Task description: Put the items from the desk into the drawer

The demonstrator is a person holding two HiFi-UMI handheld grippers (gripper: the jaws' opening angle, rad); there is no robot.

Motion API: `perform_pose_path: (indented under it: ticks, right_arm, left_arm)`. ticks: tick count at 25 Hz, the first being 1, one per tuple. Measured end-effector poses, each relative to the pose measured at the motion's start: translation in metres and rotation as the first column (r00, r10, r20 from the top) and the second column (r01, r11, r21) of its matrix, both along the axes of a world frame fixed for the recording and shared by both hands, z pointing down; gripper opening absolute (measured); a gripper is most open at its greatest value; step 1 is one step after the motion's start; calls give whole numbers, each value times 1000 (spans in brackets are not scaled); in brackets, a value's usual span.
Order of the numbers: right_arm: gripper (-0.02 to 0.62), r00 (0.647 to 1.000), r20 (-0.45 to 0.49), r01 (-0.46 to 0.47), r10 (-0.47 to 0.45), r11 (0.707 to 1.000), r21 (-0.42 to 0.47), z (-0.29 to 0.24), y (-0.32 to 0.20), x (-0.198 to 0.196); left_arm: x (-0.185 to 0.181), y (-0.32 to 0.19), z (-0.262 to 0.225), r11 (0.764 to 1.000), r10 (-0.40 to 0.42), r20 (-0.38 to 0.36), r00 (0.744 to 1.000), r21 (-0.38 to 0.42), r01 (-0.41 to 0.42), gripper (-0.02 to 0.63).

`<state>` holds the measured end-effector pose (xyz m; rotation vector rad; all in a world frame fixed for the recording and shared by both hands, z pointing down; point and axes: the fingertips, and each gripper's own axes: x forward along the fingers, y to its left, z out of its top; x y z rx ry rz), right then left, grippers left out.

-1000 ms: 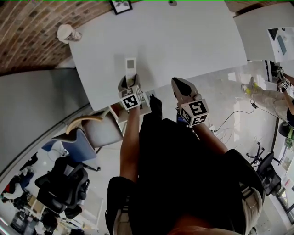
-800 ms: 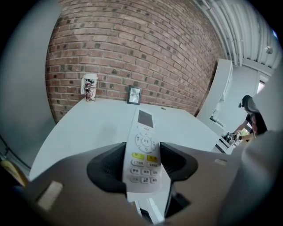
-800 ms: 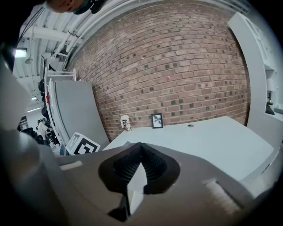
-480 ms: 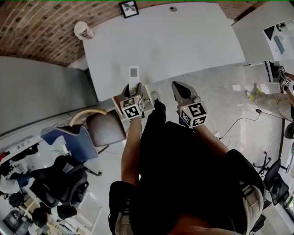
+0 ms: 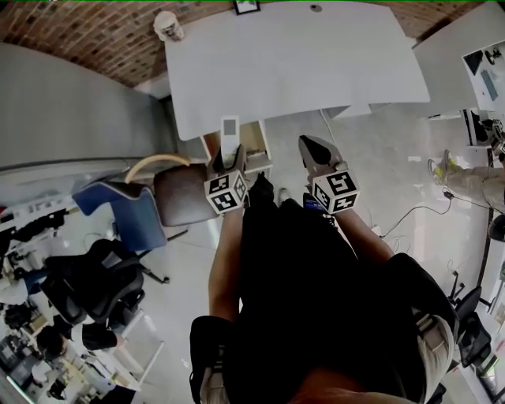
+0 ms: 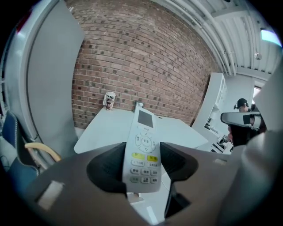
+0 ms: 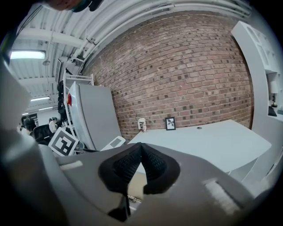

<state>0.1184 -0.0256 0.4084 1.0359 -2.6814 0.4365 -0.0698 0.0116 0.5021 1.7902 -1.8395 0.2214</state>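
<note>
My left gripper point(image 5: 226, 155) is shut on a white remote control point(image 5: 230, 129), which sticks out forward between its pads point(image 6: 143, 148). The remote hangs in the air just off the front edge of the white desk point(image 5: 300, 63), above the drawer unit. The drawer point(image 5: 254, 142) under that edge stands open and shows a pale wooden inside. My right gripper point(image 5: 311, 147) hovers to the right of the drawer, off the desk, shut and empty, with its black pads touching point(image 7: 141, 162). The right gripper view also catches the remote point(image 7: 116, 142) at the left.
A paper cup point(image 5: 167, 24) and a small framed picture point(image 5: 246, 6) stand at the desk's far edge by the brick wall. A grey chair point(image 5: 183, 196) with a curved wooden arm sits left of the drawer, a blue chair point(image 5: 126, 221) beyond it. Another white table point(image 5: 465, 47) stands at the right.
Both grippers have drawn back from the desk. The remote, held throughout, has moved from over the desk top to past its front edge, above the open drawer.
</note>
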Motion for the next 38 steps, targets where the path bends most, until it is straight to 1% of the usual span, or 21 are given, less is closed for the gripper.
perform_pose_path:
  ticks: [7, 11, 16, 23, 26, 32, 38]
  right_arm:
    - [5, 999, -2, 41, -41, 999, -3, -3, 19, -20]
    - [3, 998, -22, 63, -63, 998, -18, 9, 23, -46]
    - [5, 997, -50, 60, -62, 997, -48, 30, 24, -77]
    - [5, 994, -98, 45, -54, 995, -85, 64, 25, -107]
    - [4, 992, -116, 34, -46, 994, -105, 80, 26, -114]
    - [5, 988, -148, 25, -48, 988, -155, 121, 33, -120]
    - [4, 984, -174, 11, -49, 977, -215, 161, 41, -116]
  left_arm:
    - [-18, 36, -8, 999, -48, -20, 999, 9, 48, 252]
    - [-40, 52, 7, 997, -74, -50, 996, -8, 74, 252]
    - [-62, 59, 33, 996, -72, -71, 995, -53, 68, 252]
    - [-69, 66, 88, 989, -50, -135, 990, -142, 30, 252]
    - [-73, 69, 118, 983, -58, -162, 985, -183, 28, 252]
    - [-77, 71, 181, 969, -75, -182, 981, -246, 28, 252]
    - [-62, 71, 224, 957, -81, -212, 974, -290, 16, 252]
